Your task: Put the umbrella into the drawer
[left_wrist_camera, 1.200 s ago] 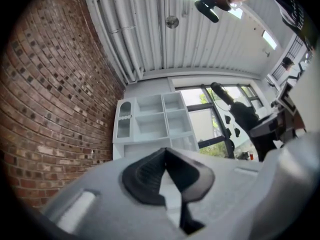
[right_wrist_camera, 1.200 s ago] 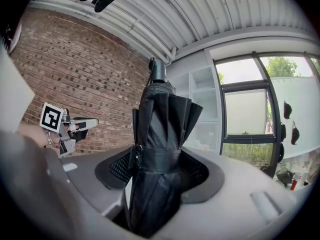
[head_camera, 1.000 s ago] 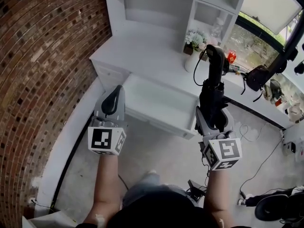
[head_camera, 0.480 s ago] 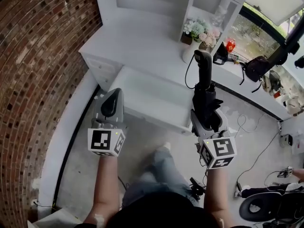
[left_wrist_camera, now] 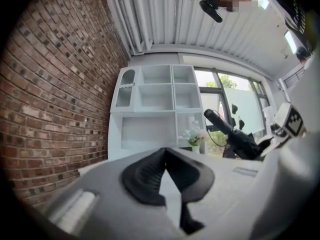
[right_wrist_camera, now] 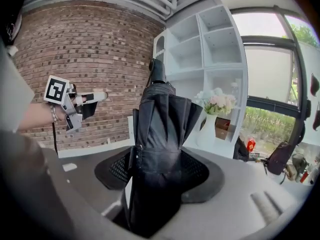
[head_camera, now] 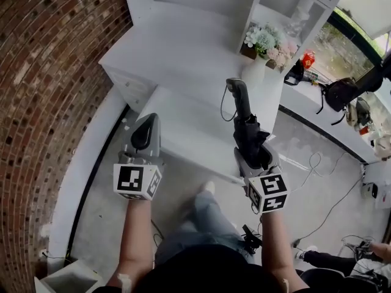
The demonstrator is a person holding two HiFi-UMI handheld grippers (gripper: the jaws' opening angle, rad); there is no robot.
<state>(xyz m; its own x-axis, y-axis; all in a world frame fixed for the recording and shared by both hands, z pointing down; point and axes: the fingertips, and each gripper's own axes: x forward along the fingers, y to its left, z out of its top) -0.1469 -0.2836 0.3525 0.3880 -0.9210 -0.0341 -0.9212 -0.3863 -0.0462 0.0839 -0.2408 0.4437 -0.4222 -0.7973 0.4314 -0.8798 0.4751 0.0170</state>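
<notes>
A folded black umbrella (head_camera: pixel 244 127) stands handle-up in my right gripper (head_camera: pixel 252 156), whose jaws are shut on its canopy; in the right gripper view the umbrella (right_wrist_camera: pixel 159 139) fills the gap between the pads. It hangs over the right part of the open white drawer (head_camera: pixel 183 130), which is pulled out of the white cabinet. My left gripper (head_camera: pixel 145 136) hovers over the drawer's left front corner, shut, with nothing held. The left gripper view also shows the umbrella (left_wrist_camera: pixel 235 134) at the right.
A brick wall (head_camera: pixel 49 72) runs along the left. The white shelf unit (head_camera: pixel 201 35) stands behind the drawer, with a vase of flowers (head_camera: pixel 266 41) on its top. Bags and cables lie at the right. My legs (head_camera: pixel 195 218) are below, on the grey floor.
The right gripper has carried the umbrella left and nearer, from beside the vase to over the open drawer. The left gripper has held its place.
</notes>
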